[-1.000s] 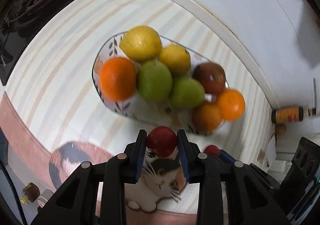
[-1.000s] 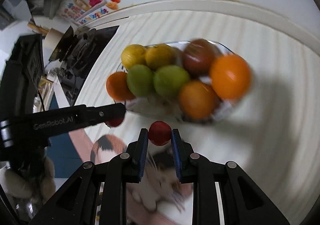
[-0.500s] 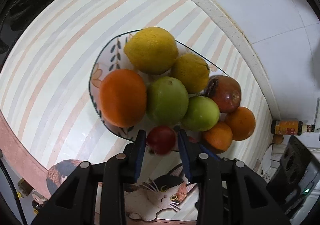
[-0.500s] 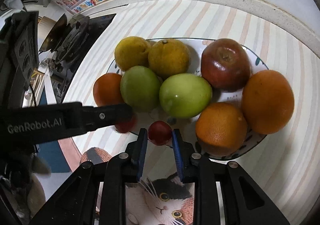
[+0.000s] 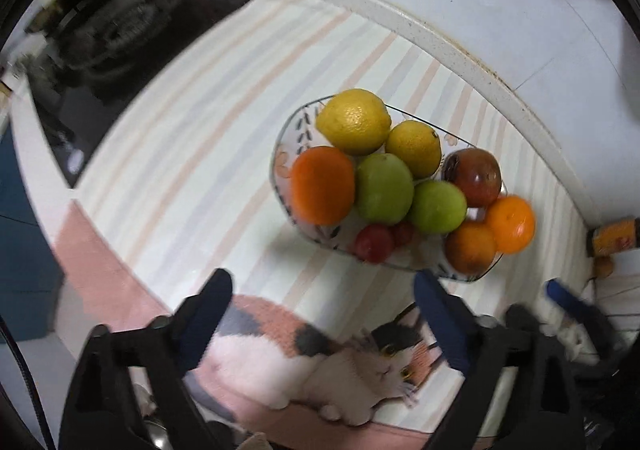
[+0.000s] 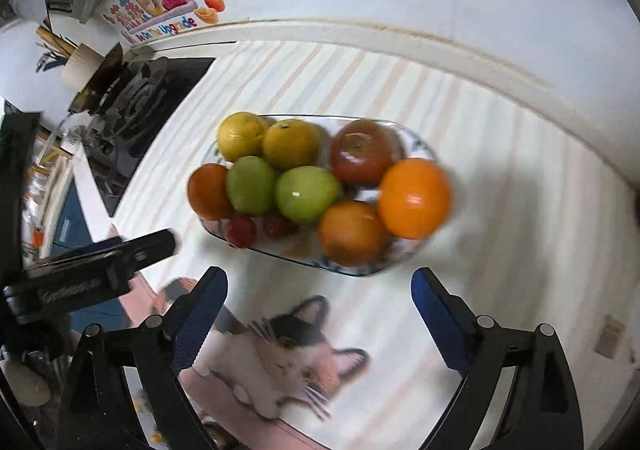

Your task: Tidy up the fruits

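Note:
A patterned glass plate (image 5: 289, 129) (image 6: 420, 147) on the striped mat holds lemons, green fruits, oranges and a dark red apple (image 5: 474, 177) (image 6: 362, 157). Two small red fruits (image 5: 374, 242) (image 6: 242, 230) lie side by side at its near rim. My left gripper (image 5: 322, 310) is open and empty, held back from the plate over the cat picture. My right gripper (image 6: 319, 304) is open and empty too, just short of the plate's near rim. The left gripper's arm shows in the right wrist view (image 6: 92, 270) at the left.
A black gas stove (image 5: 120, 45) (image 6: 140, 97) sits to the left of the mat. The white wall ledge (image 5: 460, 49) runs behind the plate. A small orange-labelled bottle (image 5: 612, 238) lies at the right. A cat picture (image 6: 280, 354) covers the mat's near edge.
Both grippers have opened and let go of their small red fruits, which now lie on the plate's near rim. Both grippers have pulled back from the plate.

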